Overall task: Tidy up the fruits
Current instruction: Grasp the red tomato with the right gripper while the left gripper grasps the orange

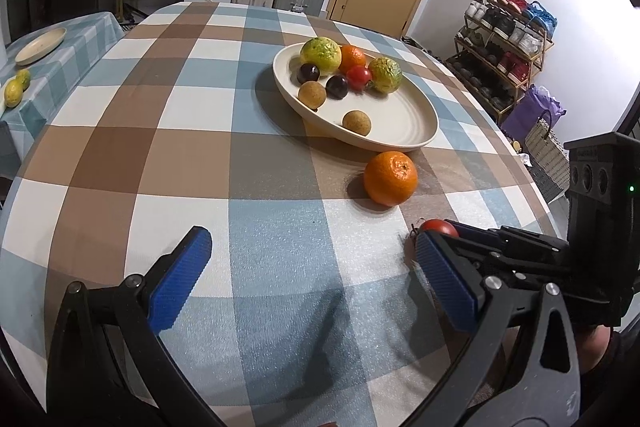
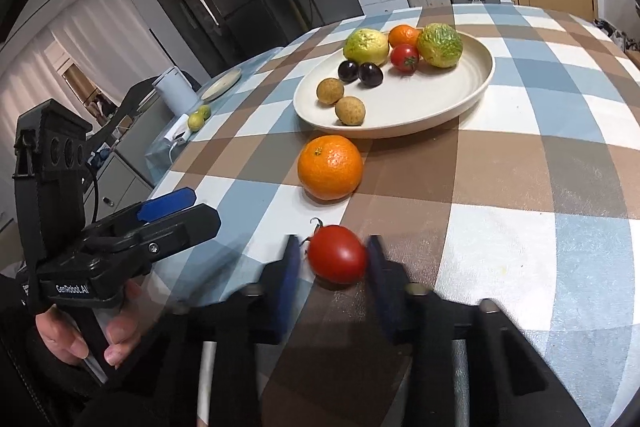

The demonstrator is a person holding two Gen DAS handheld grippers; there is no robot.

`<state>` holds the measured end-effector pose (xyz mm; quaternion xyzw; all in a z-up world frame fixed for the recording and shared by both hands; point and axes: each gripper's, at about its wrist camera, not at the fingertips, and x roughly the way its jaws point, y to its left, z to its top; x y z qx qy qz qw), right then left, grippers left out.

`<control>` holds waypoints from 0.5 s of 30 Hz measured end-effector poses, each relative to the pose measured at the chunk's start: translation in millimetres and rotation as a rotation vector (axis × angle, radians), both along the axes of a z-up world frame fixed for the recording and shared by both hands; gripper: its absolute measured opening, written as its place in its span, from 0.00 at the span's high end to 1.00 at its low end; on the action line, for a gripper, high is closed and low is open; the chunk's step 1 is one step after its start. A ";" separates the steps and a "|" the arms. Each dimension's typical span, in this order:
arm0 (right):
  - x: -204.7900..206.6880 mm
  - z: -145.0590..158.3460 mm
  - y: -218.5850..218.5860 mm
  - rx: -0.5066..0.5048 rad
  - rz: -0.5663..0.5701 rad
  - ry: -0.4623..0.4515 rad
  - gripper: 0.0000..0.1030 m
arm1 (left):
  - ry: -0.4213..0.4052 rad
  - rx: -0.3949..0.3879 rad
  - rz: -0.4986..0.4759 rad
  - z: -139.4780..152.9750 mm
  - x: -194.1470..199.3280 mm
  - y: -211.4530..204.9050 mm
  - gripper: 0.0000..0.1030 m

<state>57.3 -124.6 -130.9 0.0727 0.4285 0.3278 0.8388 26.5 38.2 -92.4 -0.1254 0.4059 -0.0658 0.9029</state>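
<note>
A red tomato (image 2: 338,259) lies on the checked tablecloth near the front, and my right gripper (image 2: 334,261) is shut on it, one blue pad on each side. In the left wrist view the tomato (image 1: 438,227) peeks out behind the right gripper (image 1: 452,239). A loose orange (image 2: 330,167) (image 1: 390,178) rests just beyond it, in front of the cream plate (image 2: 472,95) (image 1: 400,143). The plate holds two green-yellow fruits, an orange, a tomato, two dark plums and two brown round fruits. My left gripper (image 1: 312,247) (image 2: 176,207) hovers open over bare cloth, left of the tomato.
A second table at the left carries a cream plate (image 1: 40,45) and two yellow-green fruits (image 1: 14,91). A shoe rack (image 1: 508,39) and bags stand past the table's right edge. Suitcases and white drawers line the far wall.
</note>
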 end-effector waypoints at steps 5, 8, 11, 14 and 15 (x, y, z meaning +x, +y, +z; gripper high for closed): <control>-3.4 4.3 -2.1 0.012 -0.002 -0.026 0.71 | -0.001 0.016 0.001 1.5 3.6 -1.0 0.01; -5.3 7.6 -8.9 0.031 -0.015 -0.040 0.71 | -0.002 0.026 -0.006 3.3 7.5 -4.0 0.01; -5.7 9.7 -18.4 0.053 -0.033 -0.043 0.71 | 0.000 0.030 -0.018 4.8 14.2 -9.9 0.01; -5.6 12.4 -30.6 0.067 -0.055 -0.050 0.71 | 0.006 0.036 -0.032 5.5 22.3 -18.3 0.01; -5.8 13.7 -34.7 0.073 -0.063 -0.054 0.71 | 0.008 0.040 -0.039 5.5 25.2 -21.6 0.01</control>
